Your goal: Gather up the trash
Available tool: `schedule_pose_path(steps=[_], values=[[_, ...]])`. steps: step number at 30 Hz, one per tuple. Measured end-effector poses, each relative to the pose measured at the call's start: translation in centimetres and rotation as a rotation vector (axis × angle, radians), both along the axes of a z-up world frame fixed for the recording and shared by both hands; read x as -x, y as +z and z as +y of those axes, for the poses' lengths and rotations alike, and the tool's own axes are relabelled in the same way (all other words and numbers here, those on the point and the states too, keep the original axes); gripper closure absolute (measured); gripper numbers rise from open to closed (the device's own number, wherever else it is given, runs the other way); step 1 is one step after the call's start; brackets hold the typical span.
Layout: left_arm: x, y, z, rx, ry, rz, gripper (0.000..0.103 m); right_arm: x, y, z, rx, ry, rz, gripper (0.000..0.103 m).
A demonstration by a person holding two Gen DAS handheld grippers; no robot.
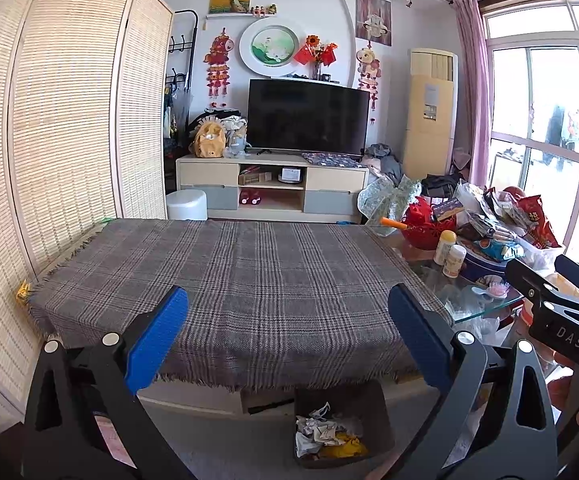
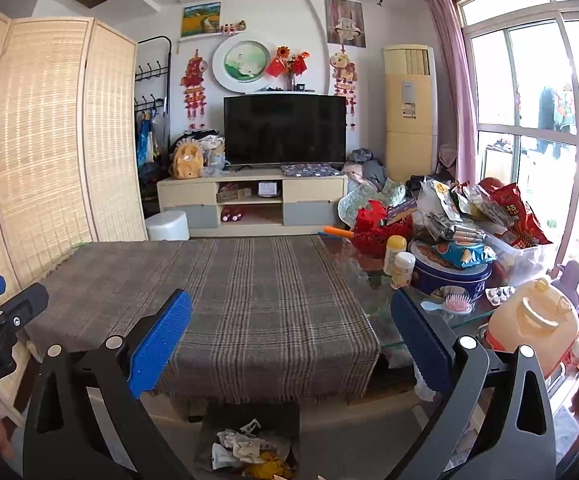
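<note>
Both your left tongs (image 1: 287,334) and right tongs (image 2: 291,338) hang released, empty. Crumpled trash (image 1: 329,434) already sits in the bin (image 1: 381,416) below the surface's near edge; plaid cloth (image 1: 249,280) bare. Collection looks near done.

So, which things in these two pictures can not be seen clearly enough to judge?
- Dark floor bin holding crumpled white and yellow trash: its depth is hidden; the frame bottom cuts it in the right wrist view.
- Grey plaid tablecloth: near-left part is covered by the open left gripper in the left wrist view.
- Yellow scrap at the cloth's left edge: too small to identify.
- Snack pile: overlapping, trash or not unclear.
</note>
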State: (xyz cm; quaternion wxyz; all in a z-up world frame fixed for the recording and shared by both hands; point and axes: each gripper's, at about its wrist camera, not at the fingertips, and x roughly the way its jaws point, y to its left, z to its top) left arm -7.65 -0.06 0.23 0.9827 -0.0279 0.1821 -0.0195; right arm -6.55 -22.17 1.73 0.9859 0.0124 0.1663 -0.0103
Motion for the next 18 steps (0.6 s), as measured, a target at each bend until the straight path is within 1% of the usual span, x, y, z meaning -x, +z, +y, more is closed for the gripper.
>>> schedule_pose_path(steps=[18], values=[[0.00,-0.04,-0.12,0.000,0.007,-0.003,0.008,-0.03,0.01,0.07,-0.004,0.003,0.006,0.003]])
